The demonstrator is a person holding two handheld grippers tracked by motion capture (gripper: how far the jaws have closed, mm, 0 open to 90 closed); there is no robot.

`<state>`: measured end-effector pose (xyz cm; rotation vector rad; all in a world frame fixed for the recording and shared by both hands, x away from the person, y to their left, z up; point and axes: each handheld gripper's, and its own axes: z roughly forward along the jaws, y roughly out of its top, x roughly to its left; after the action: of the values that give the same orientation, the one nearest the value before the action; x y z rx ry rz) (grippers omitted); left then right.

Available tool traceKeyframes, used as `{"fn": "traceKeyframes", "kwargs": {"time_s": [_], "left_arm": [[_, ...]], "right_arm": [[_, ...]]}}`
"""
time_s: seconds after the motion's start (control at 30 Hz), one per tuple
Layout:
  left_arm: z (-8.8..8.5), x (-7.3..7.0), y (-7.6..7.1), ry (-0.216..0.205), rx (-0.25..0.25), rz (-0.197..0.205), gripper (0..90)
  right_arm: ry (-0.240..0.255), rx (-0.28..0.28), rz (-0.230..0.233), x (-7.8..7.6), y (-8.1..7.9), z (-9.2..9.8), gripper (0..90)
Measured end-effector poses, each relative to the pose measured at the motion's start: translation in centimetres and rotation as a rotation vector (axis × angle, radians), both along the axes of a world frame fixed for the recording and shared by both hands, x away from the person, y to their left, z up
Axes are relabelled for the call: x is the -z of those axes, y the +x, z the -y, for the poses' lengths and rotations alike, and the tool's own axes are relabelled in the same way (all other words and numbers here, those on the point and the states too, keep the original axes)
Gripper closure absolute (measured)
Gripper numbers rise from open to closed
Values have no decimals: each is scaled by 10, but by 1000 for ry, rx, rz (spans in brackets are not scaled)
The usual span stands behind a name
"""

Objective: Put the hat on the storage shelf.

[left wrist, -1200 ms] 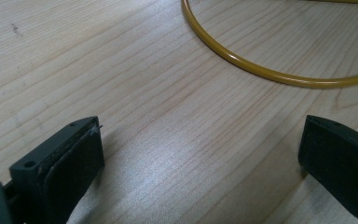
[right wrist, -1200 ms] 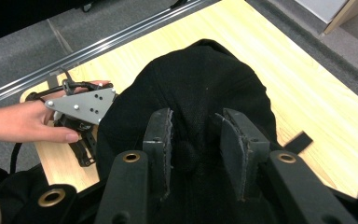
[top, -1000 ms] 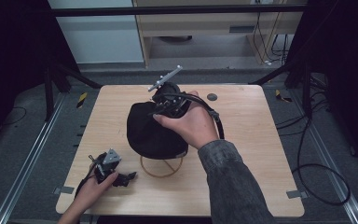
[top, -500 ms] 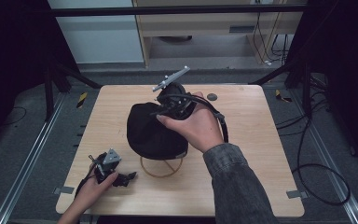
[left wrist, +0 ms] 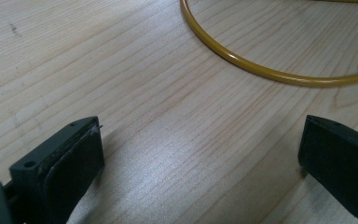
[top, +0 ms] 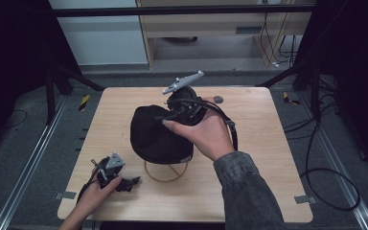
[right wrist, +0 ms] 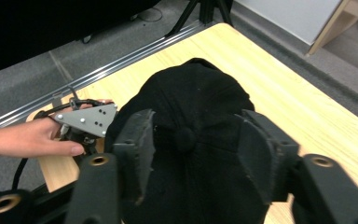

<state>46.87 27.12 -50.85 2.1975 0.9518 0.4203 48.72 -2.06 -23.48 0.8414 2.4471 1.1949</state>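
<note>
A black cap [top: 155, 134] sits on a yellow wire stand whose ring base [top: 165, 175] rests on the wooden table [top: 258, 163]. My right gripper [top: 168, 117] is held at the cap's far side and points down onto its crown. In the right gripper view its jaws [right wrist: 193, 135] have just been opening. They stand apart on either side of the cap's [right wrist: 191, 93] top button without pressing it. My left gripper [top: 130, 182] lies on the table at the front left. It is open, with bare wood between its jaws [left wrist: 200, 140] and the yellow ring [left wrist: 261, 70] ahead.
A small dark round object [top: 218, 99] lies near the table's far edge, behind the right hand. The right gripper's cable [top: 232, 132] loops beside the wrist. Black frame posts and metal rails flank the table.
The right hand and its gripper have drifted slightly to the right over the cap. The left gripper and the cap have stayed where they were.
</note>
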Motion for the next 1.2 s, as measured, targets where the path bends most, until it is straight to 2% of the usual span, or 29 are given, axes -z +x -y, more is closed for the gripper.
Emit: {"fn": "traceKeyframes", "kwargs": {"time_s": [0.4, 0.67, 0.83, 1.2], "left_arm": [[0, 0, -1, 0, 2, 0, 0], [0, 0, -1, 0, 1, 0, 0], [0, 0, -1, -1, 0, 0, 0], [0, 0, -1, -2, -1, 1, 0]], "right_arm": [[16, 89, 44, 3, -7, 24, 187], [24, 144, 74, 9, -15, 46, 91], [38, 185, 80, 16, -19, 64, 72], [-20, 236, 80, 40, -34, 102, 116]]}}
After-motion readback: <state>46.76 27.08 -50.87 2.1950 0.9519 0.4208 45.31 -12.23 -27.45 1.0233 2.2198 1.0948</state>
